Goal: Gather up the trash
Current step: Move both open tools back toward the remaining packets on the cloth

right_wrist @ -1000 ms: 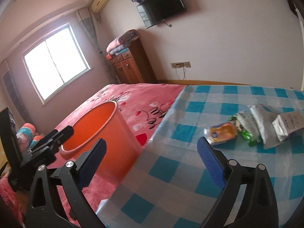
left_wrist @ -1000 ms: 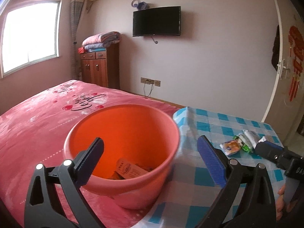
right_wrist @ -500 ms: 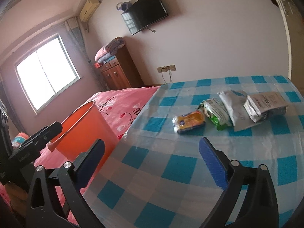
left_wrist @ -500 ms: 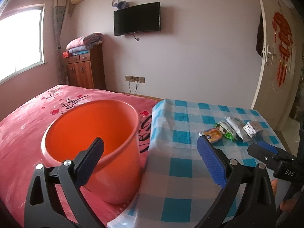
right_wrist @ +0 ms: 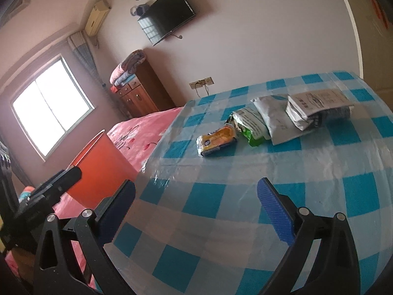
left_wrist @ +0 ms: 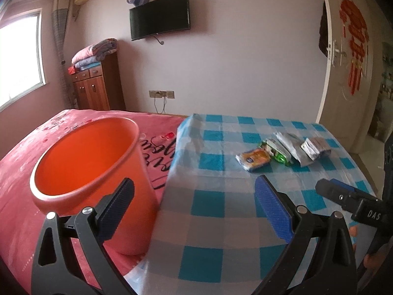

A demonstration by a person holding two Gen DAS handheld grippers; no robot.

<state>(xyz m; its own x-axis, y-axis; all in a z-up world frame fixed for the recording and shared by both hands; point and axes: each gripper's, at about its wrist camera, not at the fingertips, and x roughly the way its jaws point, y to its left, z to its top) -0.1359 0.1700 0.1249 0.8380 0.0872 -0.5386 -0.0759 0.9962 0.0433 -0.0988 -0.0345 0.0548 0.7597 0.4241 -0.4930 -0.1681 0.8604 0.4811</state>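
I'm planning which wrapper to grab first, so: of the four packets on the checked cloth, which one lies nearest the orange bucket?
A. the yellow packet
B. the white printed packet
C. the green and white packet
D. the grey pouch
A: the yellow packet sits at the end of the row toward the orange bucket, with the green and white packet, grey pouch and white printed packet each farther away.

A wall-mounted television (left_wrist: 159,16) hangs at upper centre of the frame. Folded blankets (left_wrist: 94,52) top a wooden cabinet (left_wrist: 97,87) at left, beside a bright window (left_wrist: 18,59). A red paper decoration (left_wrist: 353,41) adorns the door (left_wrist: 343,93) at right.
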